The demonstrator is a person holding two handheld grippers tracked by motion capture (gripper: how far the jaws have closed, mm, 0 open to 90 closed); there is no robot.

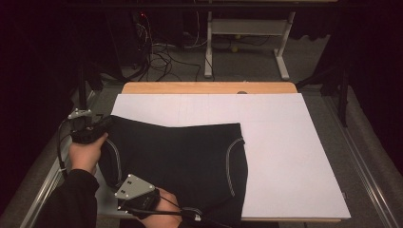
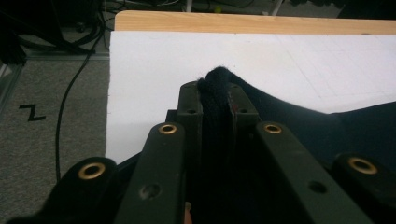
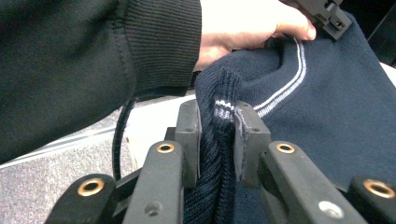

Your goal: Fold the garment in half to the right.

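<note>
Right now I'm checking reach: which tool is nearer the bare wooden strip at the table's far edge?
Left. The left tool grips the garment at its far-left corner, closer to the wooden strip; the right tool clamps the near edge.

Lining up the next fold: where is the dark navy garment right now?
In the high view the dark navy garment lies on the left half of the white board, with the left gripper pinching its far-left corner and the right gripper its near edge.

We count one dark navy garment (image 1: 180, 156) on one white board (image 1: 280, 156). We see two grippers, the left gripper (image 1: 102, 126) and the right gripper (image 3: 218, 135), and two hands.
</note>
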